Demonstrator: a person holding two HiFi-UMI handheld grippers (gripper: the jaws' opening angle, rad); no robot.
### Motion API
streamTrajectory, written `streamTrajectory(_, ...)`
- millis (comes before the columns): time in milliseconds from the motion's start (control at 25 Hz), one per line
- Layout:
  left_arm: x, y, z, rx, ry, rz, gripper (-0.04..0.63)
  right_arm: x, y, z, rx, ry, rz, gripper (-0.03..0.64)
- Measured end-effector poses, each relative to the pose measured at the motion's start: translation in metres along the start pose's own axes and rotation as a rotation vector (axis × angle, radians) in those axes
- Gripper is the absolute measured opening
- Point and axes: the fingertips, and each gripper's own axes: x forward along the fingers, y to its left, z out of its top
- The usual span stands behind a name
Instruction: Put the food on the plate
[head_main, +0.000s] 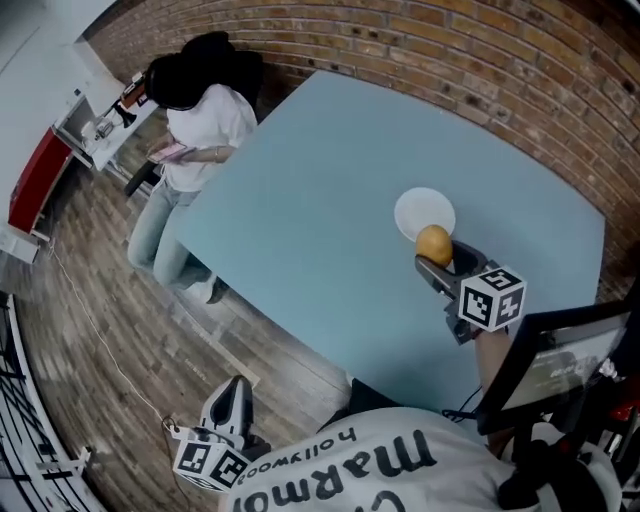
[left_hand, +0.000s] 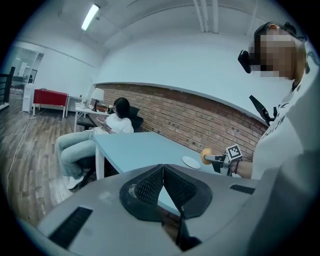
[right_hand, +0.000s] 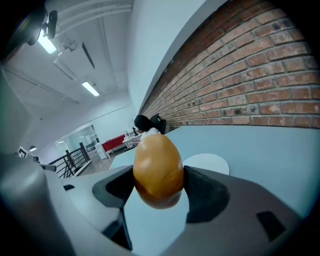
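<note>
An orange-brown egg-shaped bread roll (right_hand: 158, 169) sits clamped between the jaws of my right gripper (right_hand: 159, 182). In the head view the roll (head_main: 434, 243) hangs just at the near edge of a small white plate (head_main: 422, 210) on the pale blue table (head_main: 320, 220). The plate (right_hand: 209, 163) lies empty just beyond the roll. My left gripper (head_main: 232, 402) is low at my side, off the table near the floor, its jaws pressed together with nothing between them (left_hand: 162, 186). From there the roll (left_hand: 205, 156) and plate (left_hand: 190, 161) show far off.
A seated person in a white top (head_main: 205, 125) is at the table's far left corner. A brick wall (head_main: 480, 50) runs behind the table. A dark monitor (head_main: 560, 355) stands at the table's near right. Wooden floor (head_main: 110, 330) lies to the left.
</note>
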Motion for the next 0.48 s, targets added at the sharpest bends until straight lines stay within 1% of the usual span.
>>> streamTrajectory(200, 0.034, 0.011, 0.012, 0.042, 0.049, -0.045, 0.006, 0.03, -0.026, -0.002, 0.059, 0.004, -0.051, 0.313)
streamTrajectory(360, 0.058, 0.015, 0.019, 0.017, 0.077, -0.065, 0.006, 0.047, -0.039, -0.003, 0.093, -0.009, -0.092, 0.313)
streamTrajectory(480, 0.074, 0.014, 0.022, 0.018, 0.099, -0.101, 0.006, 0.054, -0.046, -0.007, 0.106, -0.001, -0.122, 0.313)
